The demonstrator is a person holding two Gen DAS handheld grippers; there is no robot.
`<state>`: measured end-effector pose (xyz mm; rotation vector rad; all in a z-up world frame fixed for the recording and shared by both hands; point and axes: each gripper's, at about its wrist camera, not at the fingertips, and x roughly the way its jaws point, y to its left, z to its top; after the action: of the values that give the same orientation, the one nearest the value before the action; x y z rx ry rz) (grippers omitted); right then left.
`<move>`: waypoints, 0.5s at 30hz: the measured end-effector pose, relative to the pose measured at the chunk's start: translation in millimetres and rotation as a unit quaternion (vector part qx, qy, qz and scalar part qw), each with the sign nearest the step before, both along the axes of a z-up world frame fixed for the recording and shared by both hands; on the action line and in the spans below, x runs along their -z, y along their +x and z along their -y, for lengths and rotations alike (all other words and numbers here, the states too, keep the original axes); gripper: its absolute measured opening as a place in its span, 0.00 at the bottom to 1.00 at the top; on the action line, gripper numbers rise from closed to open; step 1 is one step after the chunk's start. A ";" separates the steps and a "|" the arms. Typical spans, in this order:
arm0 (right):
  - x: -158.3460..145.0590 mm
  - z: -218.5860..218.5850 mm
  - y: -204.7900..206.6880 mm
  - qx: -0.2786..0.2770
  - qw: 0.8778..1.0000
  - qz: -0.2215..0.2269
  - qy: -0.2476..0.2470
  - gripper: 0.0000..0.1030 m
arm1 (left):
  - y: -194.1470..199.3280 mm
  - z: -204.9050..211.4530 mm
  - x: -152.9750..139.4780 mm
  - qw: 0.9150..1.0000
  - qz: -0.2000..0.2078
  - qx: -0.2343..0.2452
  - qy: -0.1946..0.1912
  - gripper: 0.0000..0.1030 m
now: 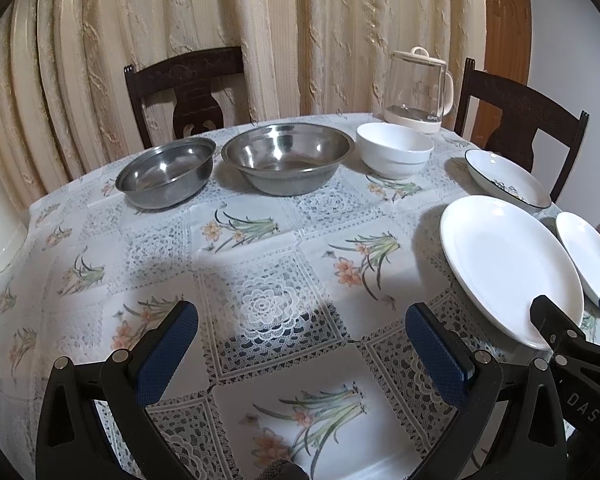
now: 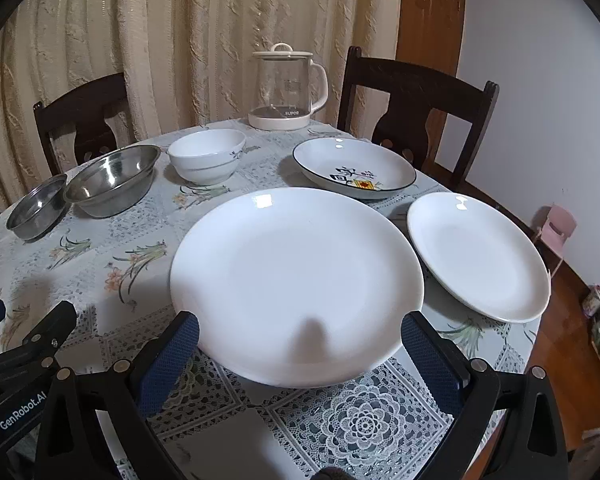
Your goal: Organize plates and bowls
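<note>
— Hovering wide open, both of them. The right gripper (image 2: 300,344) has its blue pads either side of the big white plate's (image 2: 296,280) near rim, holding nothing yet. The left gripper (image 1: 300,344) gapes just as wide over bare tablecloth (image 1: 268,248), empty too.

— So what worries you?

— That plate lies flat on a slick cloth. I'd guess a pinch on the rim skates off glazed china, or shoves it into the smaller white plate (image 2: 480,256) just beside it, which sits close to the table edge on the right.

— And further back?

— The black-rimmed painted dish (image 2: 354,170) lies behind the plates, near enough to clip if the big plate is swung backward. Beyond, in a row, sit the white bowl (image 2: 206,156), the large steel bowl (image 2: 112,184) and the small steel bowl (image 2: 38,210), these two almost touching. Stacking steel into china carelessly could chip it. The glass kettle (image 2: 286,88) at the far edge is well apart.
</note>
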<state>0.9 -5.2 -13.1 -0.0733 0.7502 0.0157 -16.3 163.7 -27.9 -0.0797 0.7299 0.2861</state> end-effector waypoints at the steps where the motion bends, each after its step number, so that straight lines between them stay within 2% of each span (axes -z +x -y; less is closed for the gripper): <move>1: 0.7 0.7 0.6 0.001 1.000 -0.002 0.000 1.00 | 0.8 -0.6 1.3 1.000 -0.003 -0.002 -0.001 1.00; 15: 7.9 7.4 6.0 0.002 1.000 -0.018 0.008 1.00 | 6.9 -4.9 10.0 1.000 -0.023 -0.006 -0.005 1.00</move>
<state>6.9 -12.6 -21.0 -0.0563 0.7867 0.0198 -9.5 168.6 -37.9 -0.0878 0.7770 0.2972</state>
